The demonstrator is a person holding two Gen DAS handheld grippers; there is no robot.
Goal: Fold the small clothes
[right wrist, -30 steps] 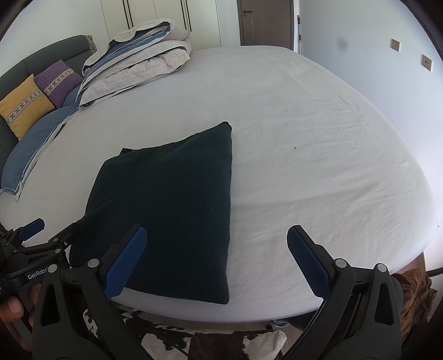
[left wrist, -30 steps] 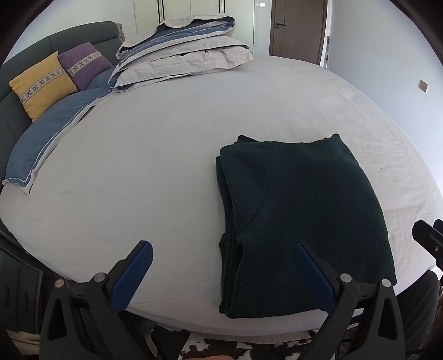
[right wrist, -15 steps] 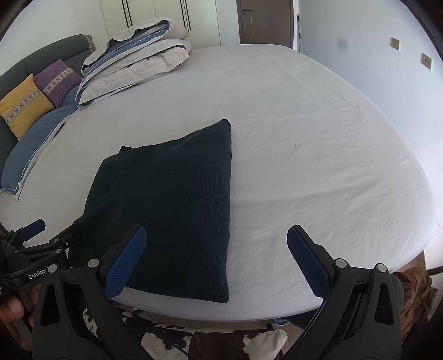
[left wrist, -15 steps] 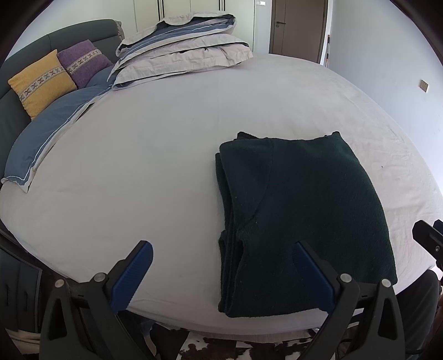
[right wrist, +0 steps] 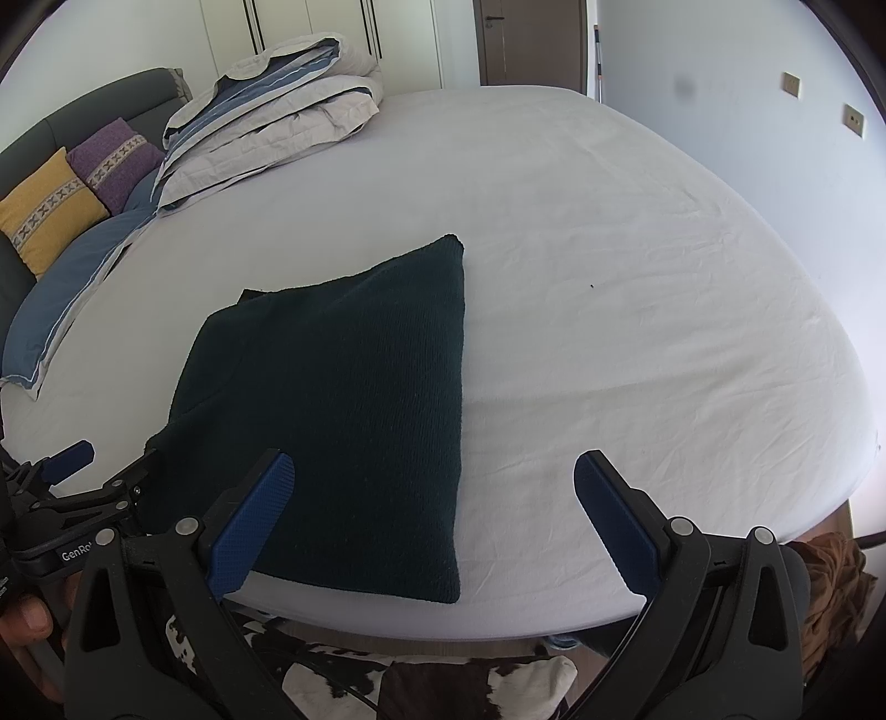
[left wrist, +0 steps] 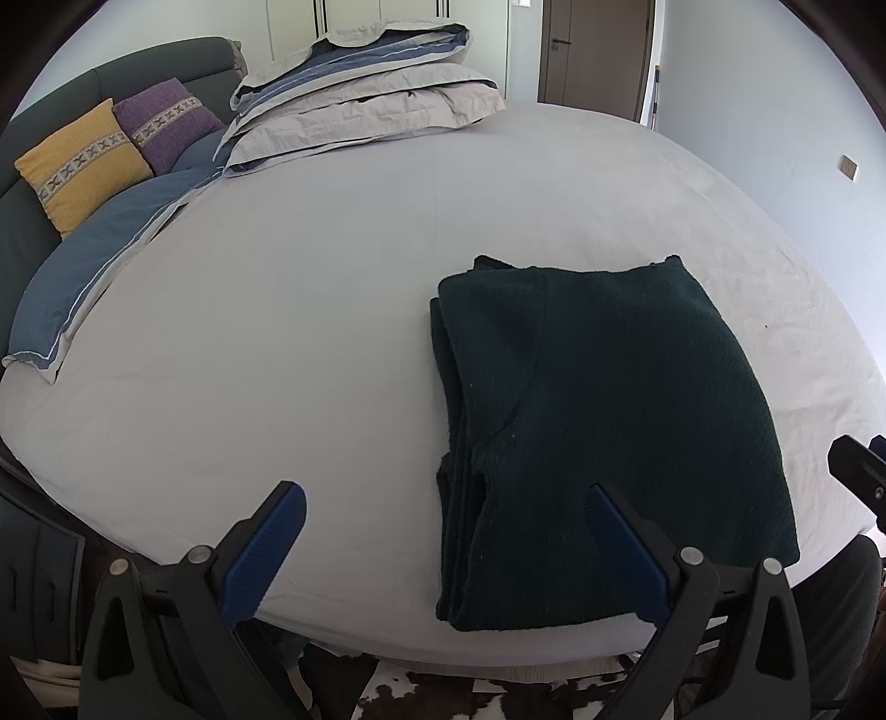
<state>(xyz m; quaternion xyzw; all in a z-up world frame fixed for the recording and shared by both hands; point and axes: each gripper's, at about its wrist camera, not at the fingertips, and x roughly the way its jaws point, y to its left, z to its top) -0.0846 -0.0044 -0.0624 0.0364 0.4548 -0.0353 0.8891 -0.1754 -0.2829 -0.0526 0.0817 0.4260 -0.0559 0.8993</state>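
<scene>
A dark green knitted garment [left wrist: 609, 421], folded into a thick rectangular stack, lies flat on the white-sheeted bed [left wrist: 310, 343] near its front edge. In the left wrist view its layered folded edges show along its left side, and its near end reaches almost to the edge of the mattress. In the right wrist view the same garment [right wrist: 343, 399] lies left of centre, its far corner pointing toward the middle of the bed.

The left hand-held gripper [left wrist: 443, 548] hangs in front of the bed edge with its two blue-padded fingers spread wide and nothing between them; the right-hand pad overlaps the near end of the garment in the picture, though whether it touches the knit I cannot tell. The right hand-held gripper [right wrist: 432, 515] is likewise spread wide and empty, its left pad in line with the garment's near edge and its right pad over bare sheet. The left hand-held gripper also shows at the left edge of the right wrist view, beside the garment's near left corner.

At the head of the bed sit a folded grey and blue duvet [left wrist: 365, 111], a blue pillow [left wrist: 105, 260], a yellow cushion [left wrist: 83, 166] and a purple cushion [left wrist: 166, 122] against a dark grey headboard [left wrist: 138, 72]. A brown door [left wrist: 595, 50] stands in the far wall.
</scene>
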